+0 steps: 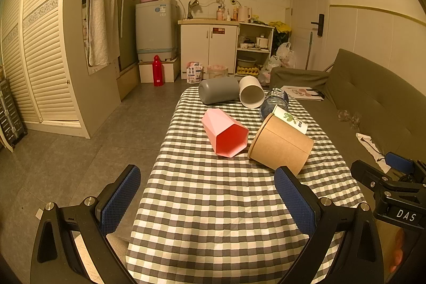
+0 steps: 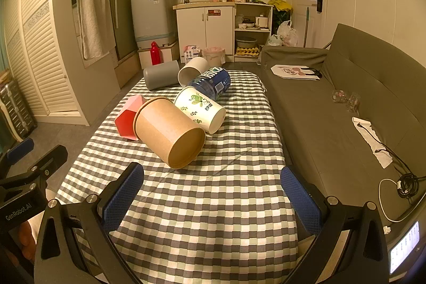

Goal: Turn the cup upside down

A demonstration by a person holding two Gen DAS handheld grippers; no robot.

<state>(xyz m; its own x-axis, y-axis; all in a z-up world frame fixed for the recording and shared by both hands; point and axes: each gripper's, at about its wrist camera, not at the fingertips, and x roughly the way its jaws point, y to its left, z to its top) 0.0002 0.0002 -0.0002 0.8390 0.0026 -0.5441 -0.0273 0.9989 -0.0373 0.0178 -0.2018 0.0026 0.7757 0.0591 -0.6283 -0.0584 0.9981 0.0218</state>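
Several cups lie on their sides on the checked tablecloth [image 1: 213,204]. A pink faceted cup [image 1: 225,133] [image 2: 127,116] lies with its mouth toward me. A brown paper cup [image 1: 279,143] [image 2: 167,131] lies next to it, base toward the right wrist view. A white paper cup with a green print [image 2: 201,108] [image 1: 289,117] lies behind it, beside a blue bottle [image 2: 213,81]. A grey cup [image 1: 218,90] and a white cup [image 1: 251,92] lie at the far end. My left gripper [image 1: 207,200] and right gripper [image 2: 213,200] are open and empty over the near table.
A grey sofa [image 2: 346,103] runs along the table's right side with a bag, glasses and cables on it. Tiled floor [image 1: 106,137] lies left of the table. Cabinets and a washing machine [image 1: 155,29] stand at the back wall.
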